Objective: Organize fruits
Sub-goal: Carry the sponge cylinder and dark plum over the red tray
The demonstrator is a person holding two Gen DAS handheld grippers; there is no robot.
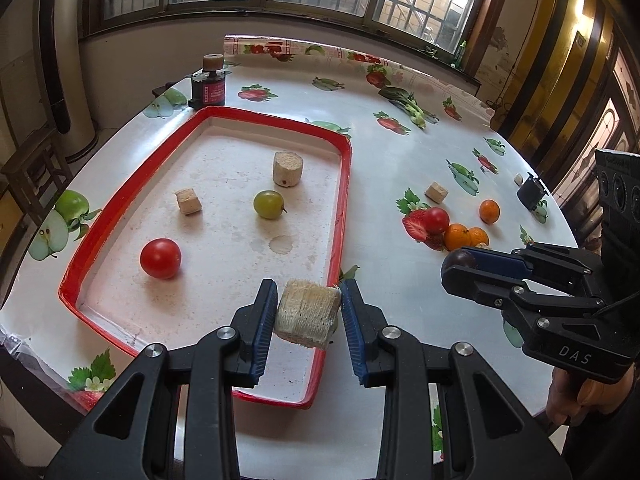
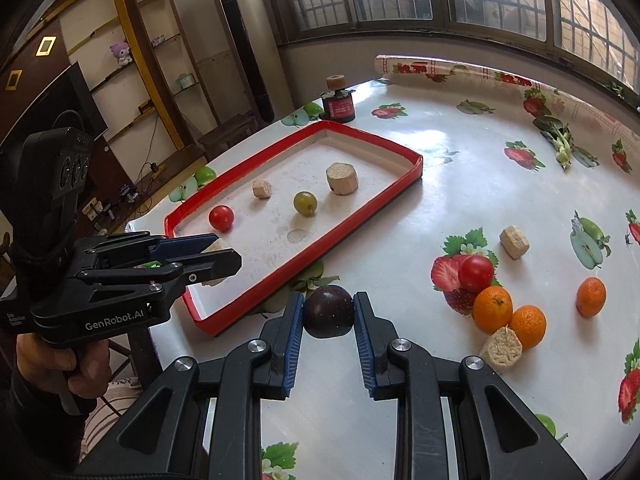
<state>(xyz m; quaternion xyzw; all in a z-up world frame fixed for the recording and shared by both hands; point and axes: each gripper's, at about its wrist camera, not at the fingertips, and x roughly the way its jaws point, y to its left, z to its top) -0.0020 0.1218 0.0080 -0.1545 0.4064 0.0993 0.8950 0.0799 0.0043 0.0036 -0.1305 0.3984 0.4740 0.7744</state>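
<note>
In my left gripper (image 1: 308, 312) I have a pale fibrous block (image 1: 307, 314) pinched between the blue pads, jaws nearly closed on its two faces, hanging over the near right corner of the red-rimmed tray (image 1: 345, 184). The block looks crumbly and sits tilted in the pads, so I judge it could twist out or shed bits if I squeeze harder or swing it fast. Inside the tray lie a red tomato (image 1: 160, 258) towards the near left, a small block (image 1: 188, 201) and a green fruit (image 1: 268, 204) mid-tray, and a bigger block (image 1: 287, 169) further back; anything round I drop there may roll and knock these about. My right gripper (image 2: 329, 316) is clamped on a dark plum (image 2: 329, 311), held only at its widest part over the table (image 2: 460, 184), just off the tray's near long edge. Smooth and round, it could squirt out of the pads. Both tools are close together, so crossing towards the tray at once risks a bump. On the table's right side wait another tomato (image 2: 476, 273), three oranges (image 2: 493, 307) and two more blocks (image 2: 514, 242).
</note>
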